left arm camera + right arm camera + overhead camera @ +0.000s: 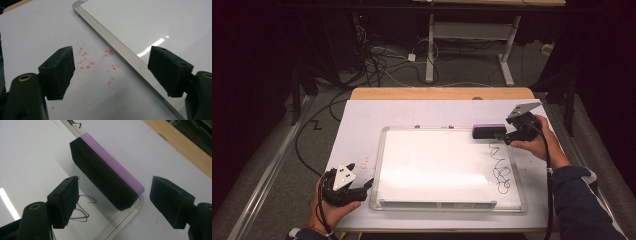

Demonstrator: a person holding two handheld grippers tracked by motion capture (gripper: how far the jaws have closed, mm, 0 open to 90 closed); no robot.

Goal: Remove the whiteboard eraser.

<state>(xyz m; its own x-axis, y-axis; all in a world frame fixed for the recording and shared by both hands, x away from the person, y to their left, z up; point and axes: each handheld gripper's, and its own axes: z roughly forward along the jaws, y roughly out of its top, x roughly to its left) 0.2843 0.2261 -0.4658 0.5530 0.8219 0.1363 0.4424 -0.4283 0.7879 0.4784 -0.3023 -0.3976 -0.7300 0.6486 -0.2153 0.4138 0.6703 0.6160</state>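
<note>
1. My left tongs (368, 184) are sitting nearest me at the front left of the surface (362, 120), just beside the near left corner of the whiteboard (437, 165). In the left gripper view their pads (58, 72) are standing wide apart with nothing between them, straddling the board's metal frame (120, 50).
2. Under those left tongs (110, 72) I am seeing a scatter of red specks (86, 62) on the white sheet.
3. The whiteboard is lying flat in the middle of the surface, and a black scribble (501, 170) is showing near its right edge.
4. Farther back on the right, my right tongs (502, 136) are hovering at the board's far right corner, pointing at the eraser (488, 131).
5. The eraser (107, 177), black felt with a purple back, is lying across the board's top right corner, partly over the frame.
6. In the right gripper view the right tongs (112, 202) are spread open, one pad (67, 200) over the scribble (82, 210) and the other beyond the frame, with the eraser's near end between them but untouched.
7. Beyond the surface, cables (377, 60) are trailing over the floor beside a table leg (430, 50).
</note>
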